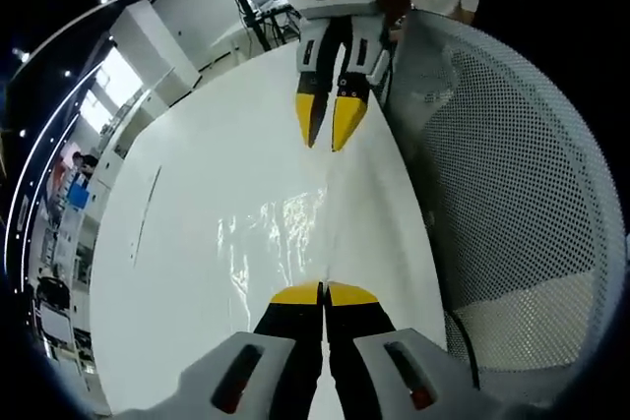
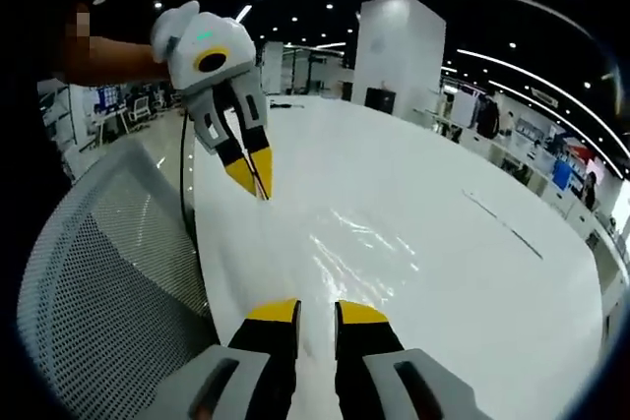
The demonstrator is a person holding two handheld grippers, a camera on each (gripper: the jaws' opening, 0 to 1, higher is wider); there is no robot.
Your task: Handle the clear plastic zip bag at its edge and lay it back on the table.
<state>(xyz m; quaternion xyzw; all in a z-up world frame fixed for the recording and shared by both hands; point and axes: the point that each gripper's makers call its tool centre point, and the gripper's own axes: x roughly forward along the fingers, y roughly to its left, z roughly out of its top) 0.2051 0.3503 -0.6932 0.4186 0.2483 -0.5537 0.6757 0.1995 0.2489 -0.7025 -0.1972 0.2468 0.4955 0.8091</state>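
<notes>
Glossy clear plastic zip bag, smooth white table, perforated mesh chair

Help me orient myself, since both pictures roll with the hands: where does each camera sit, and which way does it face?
Left gripper view: rides on the left tool, jaws shut, looking along the white table over the clear zip bag toward the right tool.
Right gripper view: rides on the right tool, jaws parted, facing the left tool; a forearm shows.
Shared: bag, table, mesh chair back.

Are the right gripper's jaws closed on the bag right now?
No, in the right gripper view the right gripper has its jaws apart, with white table showing between them, short of the clear zip bag.
</notes>
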